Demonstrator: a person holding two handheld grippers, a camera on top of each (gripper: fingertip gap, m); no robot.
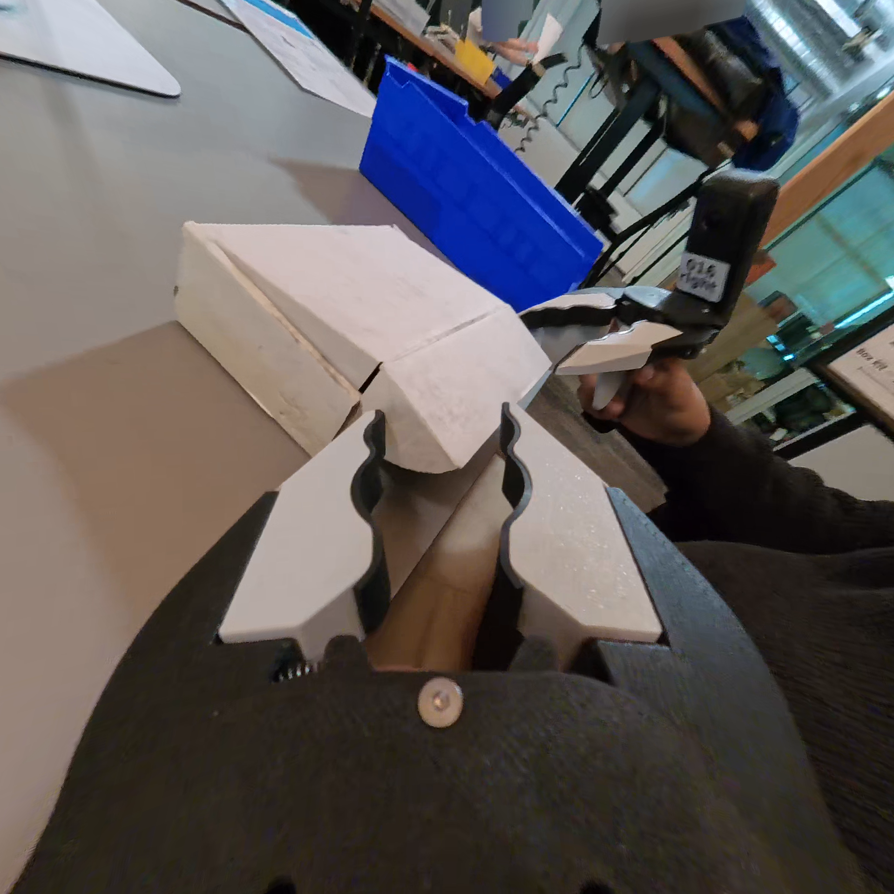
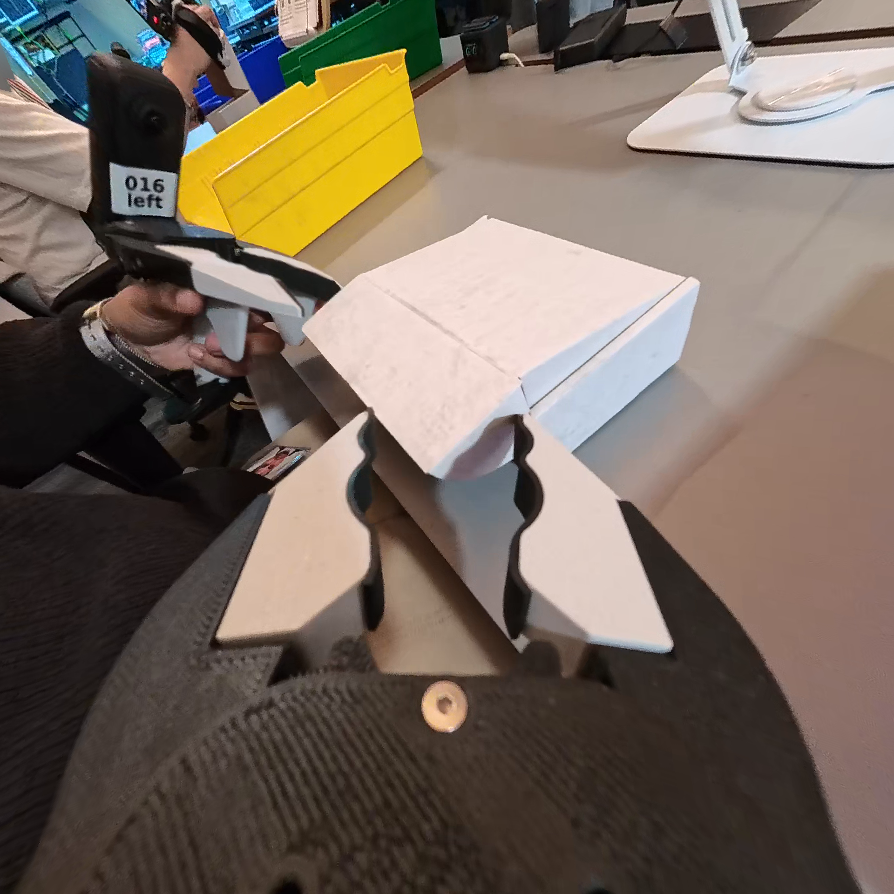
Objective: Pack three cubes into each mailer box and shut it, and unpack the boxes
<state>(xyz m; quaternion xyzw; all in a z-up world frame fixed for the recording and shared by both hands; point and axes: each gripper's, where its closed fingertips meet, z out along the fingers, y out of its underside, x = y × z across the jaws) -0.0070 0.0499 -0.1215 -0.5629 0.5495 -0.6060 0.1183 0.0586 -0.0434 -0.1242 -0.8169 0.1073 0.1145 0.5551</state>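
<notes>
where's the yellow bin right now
The yellow bin shows only in the right wrist view, upper left, on the grey table behind the white mailer box and the left tongs, with a green bin beyond it.

A white mailer box (image 2: 522,314) lies on a grey worktop (image 2: 725,435), its front flap jutting between the parted fingers of the right gripper (image 2: 442,430). The left gripper (image 2: 319,300) meets the flap's far corner; a yellow bin (image 2: 309,159) stands behind.
</notes>
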